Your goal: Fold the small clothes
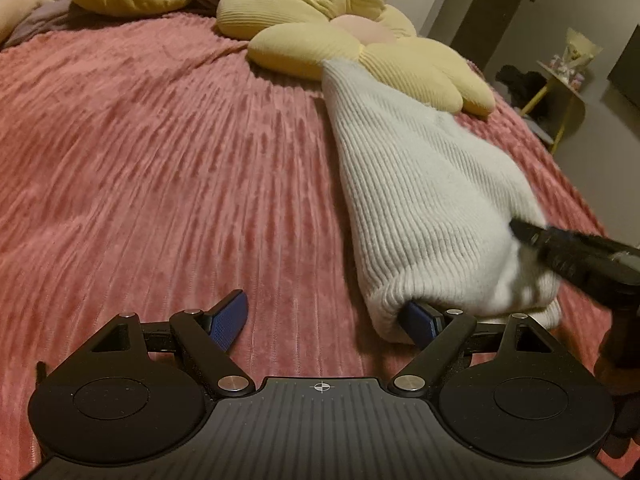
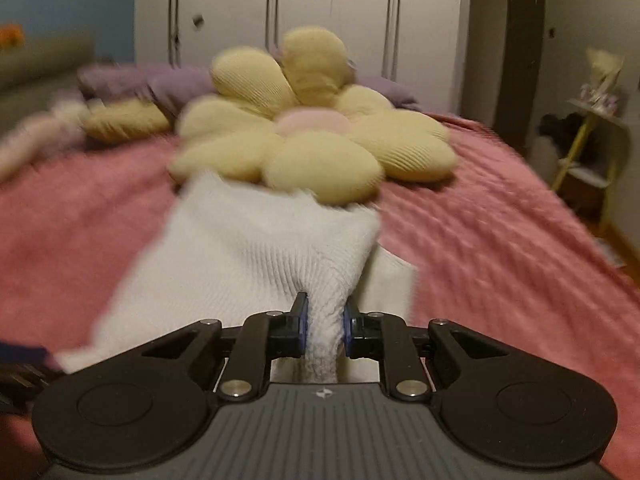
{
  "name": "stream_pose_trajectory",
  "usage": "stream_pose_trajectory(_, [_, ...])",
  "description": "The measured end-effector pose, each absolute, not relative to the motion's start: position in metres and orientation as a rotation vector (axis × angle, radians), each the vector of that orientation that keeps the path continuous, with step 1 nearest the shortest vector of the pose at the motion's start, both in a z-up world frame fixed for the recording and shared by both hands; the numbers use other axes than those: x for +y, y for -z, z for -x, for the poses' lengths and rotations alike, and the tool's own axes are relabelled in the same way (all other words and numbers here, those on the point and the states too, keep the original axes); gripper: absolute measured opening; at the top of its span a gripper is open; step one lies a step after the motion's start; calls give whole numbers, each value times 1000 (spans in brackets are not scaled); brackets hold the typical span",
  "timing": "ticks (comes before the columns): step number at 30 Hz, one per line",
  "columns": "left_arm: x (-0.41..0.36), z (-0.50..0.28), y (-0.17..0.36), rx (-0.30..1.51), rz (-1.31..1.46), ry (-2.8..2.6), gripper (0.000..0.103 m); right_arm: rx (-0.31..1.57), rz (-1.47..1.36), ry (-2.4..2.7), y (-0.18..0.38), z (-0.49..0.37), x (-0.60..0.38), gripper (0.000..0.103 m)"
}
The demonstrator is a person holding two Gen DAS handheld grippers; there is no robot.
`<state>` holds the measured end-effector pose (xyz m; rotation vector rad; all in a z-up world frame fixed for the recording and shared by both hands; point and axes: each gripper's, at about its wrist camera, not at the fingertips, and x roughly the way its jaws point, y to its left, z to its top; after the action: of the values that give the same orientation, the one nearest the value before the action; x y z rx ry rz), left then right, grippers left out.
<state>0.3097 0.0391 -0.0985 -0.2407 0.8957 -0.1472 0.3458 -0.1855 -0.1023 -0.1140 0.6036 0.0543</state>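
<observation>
A: Where is the knit (image 1: 420, 184) now?

B: It lies on the pink bed (image 1: 160, 160), on the right side of it. Its far end touches the yellow flower pillow (image 1: 320, 40). Its near end is bunched up.

A: What is the right gripper (image 2: 325, 326) doing?

B: Its jaws are narrow and pinch a thick fold of the white knit. The fold sticks out between the pads.

A: And the left gripper (image 1: 326, 322)?

B: It is wide open and holds nothing. One blue pad (image 1: 230, 322) sits over the bare bed. The other pad (image 1: 420, 318) is tucked just under the rolled near edge of the knit, but nothing squeezes there.

A: So what could go wrong?

B: I think the pinch grabs a lump, not one clean edge. If the right gripper lifts, the whole knit may come up in a heap and the fold will be crooked.

A: Anything else?

B: The knit is soft and stretchy. A hard pull could slide it out of the pads. The far end might also catch on the pillow and drag it along.

A: And the left side?

B: If it shuts now, it may catch only the roll, or the bed cover too. Then both cloths lift together.
</observation>
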Motion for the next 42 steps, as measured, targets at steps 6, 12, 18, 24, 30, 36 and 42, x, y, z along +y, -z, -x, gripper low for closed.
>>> stream_pose_trajectory(6, [41, -307, 98, 897, 237, 144, 87, 665, -142, -156, 103, -342, -216, 44])
stream_pose_trajectory(12, [35, -309, 96, 905, 207, 117, 86, 733, -214, -207, 118, -338, -222, 21])
stream_pose_trajectory(18, [29, -302, 88, 899, 162, 83, 87, 509, 92, -81, 88, -308, -190, 10])
stream_pose_trajectory(24, [48, -292, 73, 917, 103, 64, 89, 609, 235, -36, 128, -311, -190, 21])
stream_pose_trajectory(30, [68, -329, 50, 793, 222, -56, 94, 454, 45, 101, 88, -314, -221, 61])
stream_pose_trajectory(36, [35, -395, 69, 780, 343, -98, 94, 443, 166, -143, 94, -377, -155, 33])
stream_pose_trajectory(42, [9, -421, 101, 774, 355, -138, 95, 474, 192, -68, 137, -416, -179, 28])
